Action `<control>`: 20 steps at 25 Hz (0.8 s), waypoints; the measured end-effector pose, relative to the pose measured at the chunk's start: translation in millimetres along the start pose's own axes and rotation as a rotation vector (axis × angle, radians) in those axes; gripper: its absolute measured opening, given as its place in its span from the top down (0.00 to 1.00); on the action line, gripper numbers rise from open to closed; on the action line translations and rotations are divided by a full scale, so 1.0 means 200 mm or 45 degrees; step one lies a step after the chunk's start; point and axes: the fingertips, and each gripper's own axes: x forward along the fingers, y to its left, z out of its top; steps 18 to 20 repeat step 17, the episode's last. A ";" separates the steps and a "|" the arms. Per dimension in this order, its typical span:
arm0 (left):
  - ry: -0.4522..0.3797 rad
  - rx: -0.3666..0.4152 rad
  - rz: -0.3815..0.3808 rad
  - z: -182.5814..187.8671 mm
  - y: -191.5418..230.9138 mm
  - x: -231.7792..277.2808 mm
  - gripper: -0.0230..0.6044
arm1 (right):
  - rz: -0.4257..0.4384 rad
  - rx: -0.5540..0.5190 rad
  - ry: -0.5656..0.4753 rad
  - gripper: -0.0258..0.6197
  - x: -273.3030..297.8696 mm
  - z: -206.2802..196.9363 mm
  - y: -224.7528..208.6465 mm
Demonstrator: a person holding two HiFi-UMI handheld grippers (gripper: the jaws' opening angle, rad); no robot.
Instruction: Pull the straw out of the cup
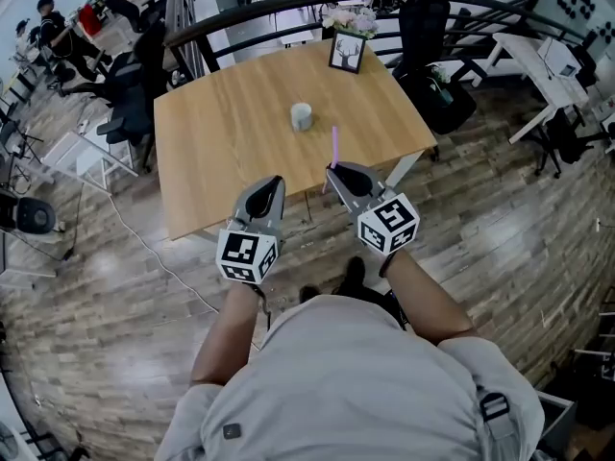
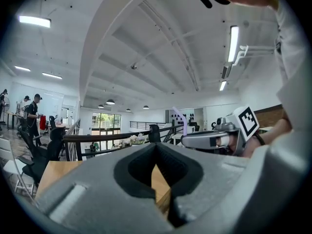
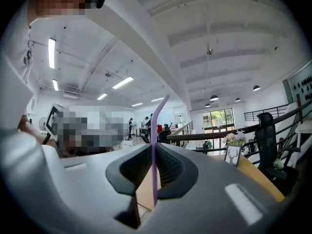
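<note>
A small pale cup (image 1: 302, 116) stands near the middle of the wooden table (image 1: 221, 161), with no straw in it. My right gripper (image 1: 334, 171) is shut on a purple straw (image 1: 334, 146) that sticks up from its jaws, well short of the cup and over the table's near edge. In the right gripper view the straw (image 3: 154, 150) runs upright between the closed jaws and bends at its top. My left gripper (image 1: 276, 182) is beside the right one, shut with nothing in it. From the left gripper view, the right gripper (image 2: 185, 139) and the straw (image 2: 180, 118) show at right.
A framed deer picture (image 1: 347, 52) and flowers (image 1: 350, 17) stand at the table's far edge, by a curved black railing (image 1: 288, 8). Black office chairs (image 1: 135, 84) stand at the left, another desk (image 1: 548, 65) at the right. A cable (image 1: 144, 243) lies on the wooden floor.
</note>
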 end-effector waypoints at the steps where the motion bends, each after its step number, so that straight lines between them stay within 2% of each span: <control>1: -0.003 0.000 -0.003 0.00 0.00 -0.02 0.96 | -0.002 -0.005 -0.001 0.91 -0.01 0.00 0.02; 8: -0.030 -0.011 -0.015 0.00 0.01 -0.13 0.96 | -0.019 -0.020 0.002 0.91 -0.01 0.01 0.14; 20: -0.041 -0.020 -0.029 0.03 0.01 -0.17 0.96 | -0.025 -0.026 0.002 0.91 -0.02 0.05 0.19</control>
